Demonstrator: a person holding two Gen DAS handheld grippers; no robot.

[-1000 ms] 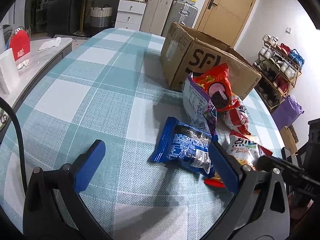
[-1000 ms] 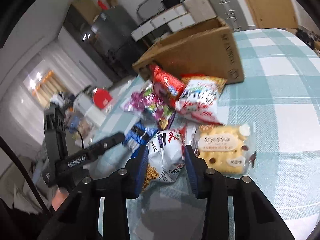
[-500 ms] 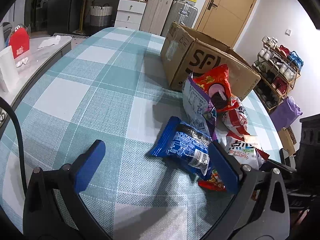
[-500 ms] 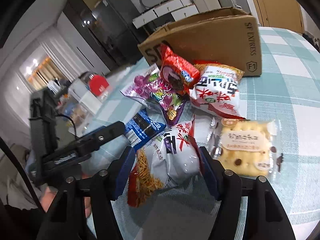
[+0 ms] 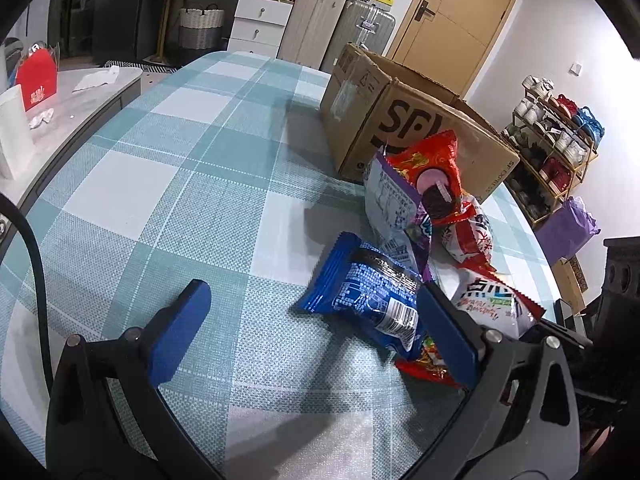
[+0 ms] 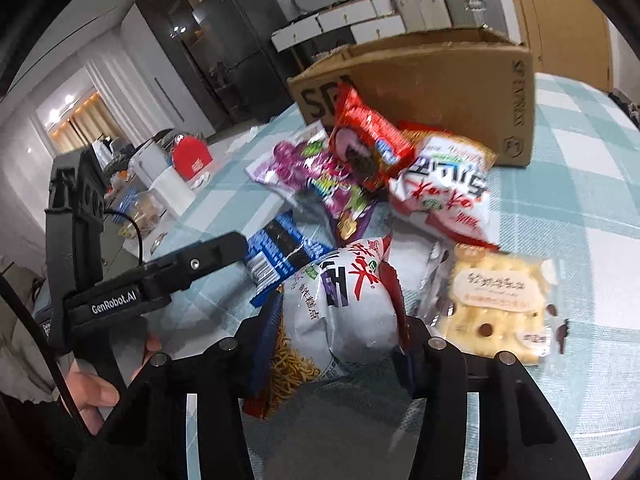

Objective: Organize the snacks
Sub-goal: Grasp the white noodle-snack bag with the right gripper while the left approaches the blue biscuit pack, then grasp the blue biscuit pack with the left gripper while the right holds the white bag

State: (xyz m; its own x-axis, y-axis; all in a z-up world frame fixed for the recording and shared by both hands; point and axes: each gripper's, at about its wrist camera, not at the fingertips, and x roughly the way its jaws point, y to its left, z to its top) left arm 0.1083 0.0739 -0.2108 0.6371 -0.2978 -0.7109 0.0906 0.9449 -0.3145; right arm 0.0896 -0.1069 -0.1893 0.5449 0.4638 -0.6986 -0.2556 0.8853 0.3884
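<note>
Where the right gripper (image 6: 338,344) sat nearest its own camera, its blue fingers (image 6: 269,322) were closed in against both sides of a white noodle-snack bag (image 6: 340,304), the jaws clamped on it at roughly the width of the bag's middle. The bag's lower end lay between the fingers and its top pointed toward the pile. Just right of it lay a clear-wrapped cookie pack (image 6: 500,304) on the checked tablecloth (image 6: 592,184). Left of the bag lay a blue biscuit packet (image 6: 280,258), with the left gripper (image 5: 316,332) seen from the side above the cloth beyond it. In the left wrist view those jaws stood wide apart and held nothing. The right-hand blue finger (image 5: 448,336) sat against the end of the blue biscuit packet (image 5: 368,300), though true contact could not be told, while the other finger (image 5: 180,336) stood over bare tablecloth (image 5: 160,200). Farther on lay a purple candy bag (image 6: 316,176), a red-and-white chip bag (image 6: 448,188) and a red snack packet (image 6: 368,136), heaped together. Behind them stood an open cardboard box (image 6: 440,80), the red packet leaning toward its front.
</note>
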